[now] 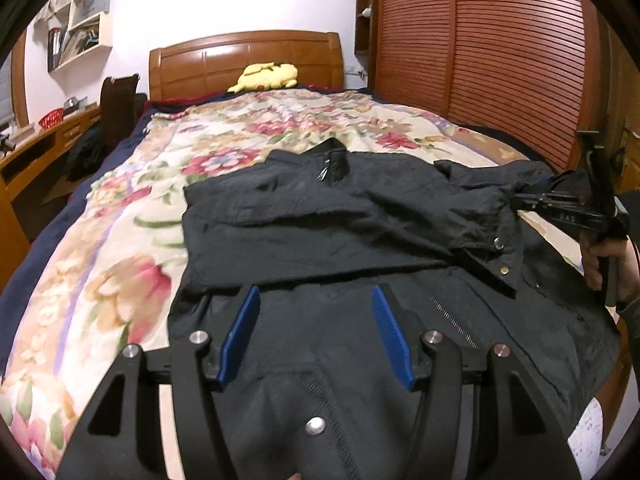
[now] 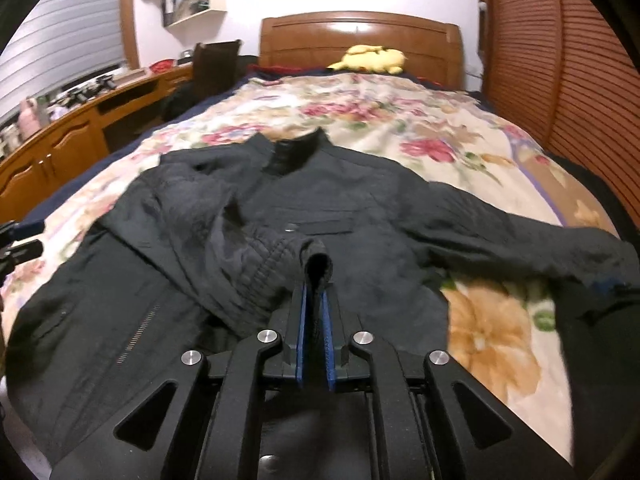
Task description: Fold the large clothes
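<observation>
A large black jacket (image 1: 320, 216) lies front up on the floral blanket (image 1: 120, 240), collar toward the headboard. My left gripper (image 1: 316, 300) hovers open over the jacket's lower front, beside the zip (image 1: 452, 320), with nothing between its blue pads. In the right wrist view, my right gripper (image 2: 316, 292) is shut on a ribbed sleeve cuff (image 2: 319, 264), and that sleeve is drawn across the jacket's (image 2: 360, 208) chest. The other sleeve (image 2: 520, 236) stretches out to the right. The right gripper (image 1: 524, 200) also shows at the left wrist view's right edge, in a person's hand (image 1: 600, 260).
A yellow plush toy (image 1: 266, 76) sits by the wooden headboard (image 1: 244, 60). Slatted wooden wardrobe doors (image 1: 500, 60) run along the bed's right side. A wooden desk (image 2: 72, 140) and a dark chair (image 2: 216, 64) stand to the left, under a wall shelf (image 1: 80, 28).
</observation>
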### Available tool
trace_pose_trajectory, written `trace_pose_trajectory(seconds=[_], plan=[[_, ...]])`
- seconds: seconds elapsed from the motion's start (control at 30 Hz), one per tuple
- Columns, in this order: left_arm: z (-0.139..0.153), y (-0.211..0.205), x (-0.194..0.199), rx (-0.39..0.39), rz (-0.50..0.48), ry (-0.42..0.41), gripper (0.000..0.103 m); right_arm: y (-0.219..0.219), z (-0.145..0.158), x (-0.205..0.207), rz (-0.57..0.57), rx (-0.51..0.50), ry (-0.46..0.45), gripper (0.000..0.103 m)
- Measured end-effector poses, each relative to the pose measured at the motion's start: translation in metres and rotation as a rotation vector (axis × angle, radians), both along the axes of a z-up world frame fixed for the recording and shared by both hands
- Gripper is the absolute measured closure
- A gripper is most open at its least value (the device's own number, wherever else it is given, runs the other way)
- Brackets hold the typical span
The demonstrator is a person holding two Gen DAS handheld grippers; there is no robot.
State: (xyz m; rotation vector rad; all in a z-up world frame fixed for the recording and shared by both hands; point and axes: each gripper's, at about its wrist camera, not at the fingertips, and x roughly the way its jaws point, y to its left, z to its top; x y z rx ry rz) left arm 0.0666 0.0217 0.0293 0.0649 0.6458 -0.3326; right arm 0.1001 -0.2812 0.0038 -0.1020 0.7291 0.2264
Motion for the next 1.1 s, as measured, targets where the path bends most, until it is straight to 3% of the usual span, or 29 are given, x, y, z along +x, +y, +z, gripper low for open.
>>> trace_pose_trajectory(seconds=[0.07, 0.13, 0.33, 0.53, 0.7, 0.87, 0.97, 1.1], plan=[[0.000, -0.008, 0.003, -0.006, -0.006, -0.002, 0.045, -0.004, 0.000, 0.002, -0.022, -0.006, -0.006, 0.082], [-0.001, -0.015, 0.005, -0.010, -0.008, -0.005, 0.045, -0.009, -0.001, 0.005, -0.029, -0.008, -0.004, 0.061], [-0.004, -0.028, 0.013, -0.004, -0.014, -0.021, 0.045, 0.004, -0.004, 0.011, 0.053, -0.016, -0.017, 0.043], [-0.014, -0.036, 0.026, -0.024, -0.033, -0.005, 0.045, 0.032, -0.026, 0.028, 0.140, -0.088, 0.044, 0.043], [-0.026, -0.042, 0.036, -0.018, -0.048, 0.015, 0.045, 0.040, -0.054, 0.054, 0.162, -0.203, 0.122, 0.043], [-0.037, -0.044, 0.045, -0.024, -0.080, 0.049, 0.045, 0.018, -0.068, 0.079, 0.048, -0.300, 0.127, 0.044], [-0.038, -0.043, 0.048, -0.029, -0.088, 0.052, 0.045, -0.001, -0.063, 0.088, 0.009, -0.250, 0.129, 0.044], [-0.041, -0.044, 0.050, -0.024, -0.100, 0.050, 0.045, -0.008, -0.045, 0.074, 0.051, -0.181, 0.086, 0.044]])
